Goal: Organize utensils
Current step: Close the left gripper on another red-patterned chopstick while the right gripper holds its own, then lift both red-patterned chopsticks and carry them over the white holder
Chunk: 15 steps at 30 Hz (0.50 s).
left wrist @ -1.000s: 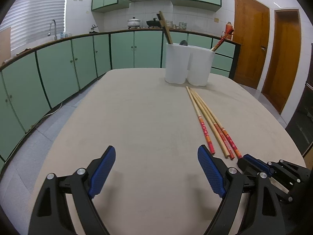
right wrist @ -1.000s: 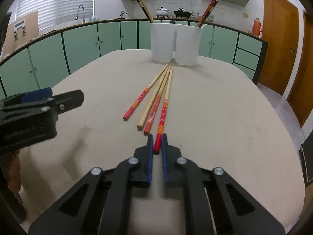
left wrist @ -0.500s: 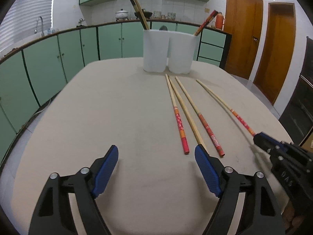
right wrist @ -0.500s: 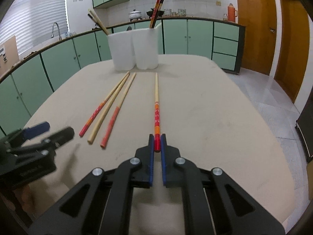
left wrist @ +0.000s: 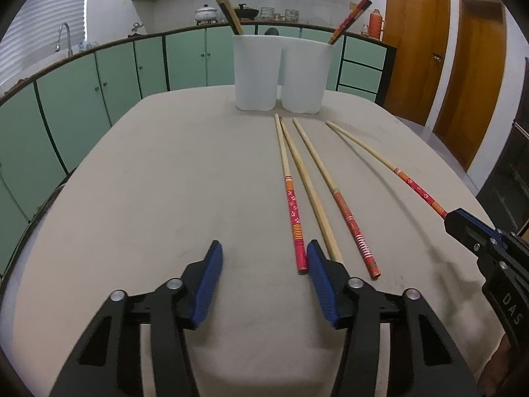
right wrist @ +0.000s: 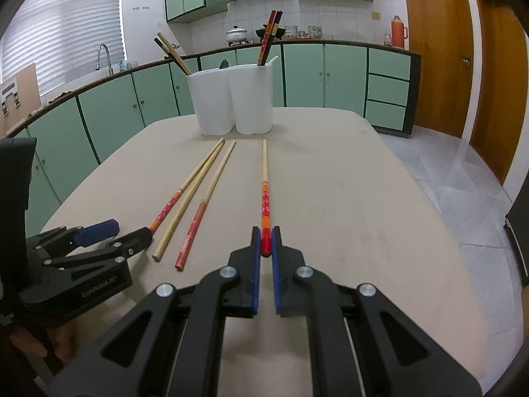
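Note:
Three chopsticks lie side by side on the beige table (left wrist: 165, 182): a red flowered one (left wrist: 292, 205), a plain bamboo one (left wrist: 310, 192) and a red one with white bands (left wrist: 344, 205). My left gripper (left wrist: 263, 258) is closing; the flowered chopstick's near end sits between its jaws, close to the right pad, and no pad presses on it. My right gripper (right wrist: 265, 241) is shut on the red end of a fourth chopstick (right wrist: 264, 182), which angles off to the right of the others. In the right wrist view the left gripper (right wrist: 122, 231) sits at the ends of the three chopsticks (right wrist: 185, 208).
A white double holder (left wrist: 277, 72) stands at the table's far end with dark and red chopsticks leaning in it, also in the right wrist view (right wrist: 231, 99). Green cabinets ring the room and wooden doors are on the right.
My right gripper dragged its chopstick out of the bundle to the right. My left gripper moved up to the remaining three and its jaws narrowed around the flowered one's end.

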{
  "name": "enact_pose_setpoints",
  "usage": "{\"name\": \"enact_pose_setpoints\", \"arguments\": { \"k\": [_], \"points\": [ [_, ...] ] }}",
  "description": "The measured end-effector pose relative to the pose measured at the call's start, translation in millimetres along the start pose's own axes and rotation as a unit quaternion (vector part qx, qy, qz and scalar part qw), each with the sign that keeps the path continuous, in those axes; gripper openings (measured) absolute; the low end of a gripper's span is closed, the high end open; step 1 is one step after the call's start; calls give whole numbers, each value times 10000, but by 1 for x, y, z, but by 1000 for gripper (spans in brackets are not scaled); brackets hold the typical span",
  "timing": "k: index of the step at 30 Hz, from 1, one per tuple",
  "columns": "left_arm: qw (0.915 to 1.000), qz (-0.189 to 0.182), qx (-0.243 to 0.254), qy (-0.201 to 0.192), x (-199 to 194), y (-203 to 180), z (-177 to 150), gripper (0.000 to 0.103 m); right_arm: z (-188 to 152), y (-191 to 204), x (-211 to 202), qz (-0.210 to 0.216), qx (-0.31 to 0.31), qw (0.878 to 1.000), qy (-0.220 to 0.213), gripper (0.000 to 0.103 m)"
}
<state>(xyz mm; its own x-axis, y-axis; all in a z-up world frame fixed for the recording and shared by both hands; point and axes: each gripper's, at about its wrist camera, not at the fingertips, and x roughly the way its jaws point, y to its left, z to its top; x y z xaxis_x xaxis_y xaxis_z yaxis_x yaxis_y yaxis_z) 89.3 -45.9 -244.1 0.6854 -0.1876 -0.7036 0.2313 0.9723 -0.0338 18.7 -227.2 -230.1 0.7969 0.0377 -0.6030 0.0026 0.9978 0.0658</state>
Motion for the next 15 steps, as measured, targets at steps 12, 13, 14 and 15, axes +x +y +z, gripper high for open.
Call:
{"name": "enact_pose_setpoints", "arguments": {
  "k": [12, 13, 14, 15],
  "points": [
    [9999, -7, 103, -79, 0, -6, 1, 6, 5, 2, -3, 45, 36, 10000, -49, 6],
    [9999, -16, 94, -92, -1, -6, 2, 6, 6, 2, -4, 46, 34, 10000, -63, 6],
    [9999, -21, 85, -110, -3, -6, 2, 6, 7, 3, -5, 50, 35, 10000, -75, 6],
    [9998, -37, 84, -147, -6, -6, 3, 6, 9, 3, -6, 55, 42, 9999, -88, 6]
  ]
}}
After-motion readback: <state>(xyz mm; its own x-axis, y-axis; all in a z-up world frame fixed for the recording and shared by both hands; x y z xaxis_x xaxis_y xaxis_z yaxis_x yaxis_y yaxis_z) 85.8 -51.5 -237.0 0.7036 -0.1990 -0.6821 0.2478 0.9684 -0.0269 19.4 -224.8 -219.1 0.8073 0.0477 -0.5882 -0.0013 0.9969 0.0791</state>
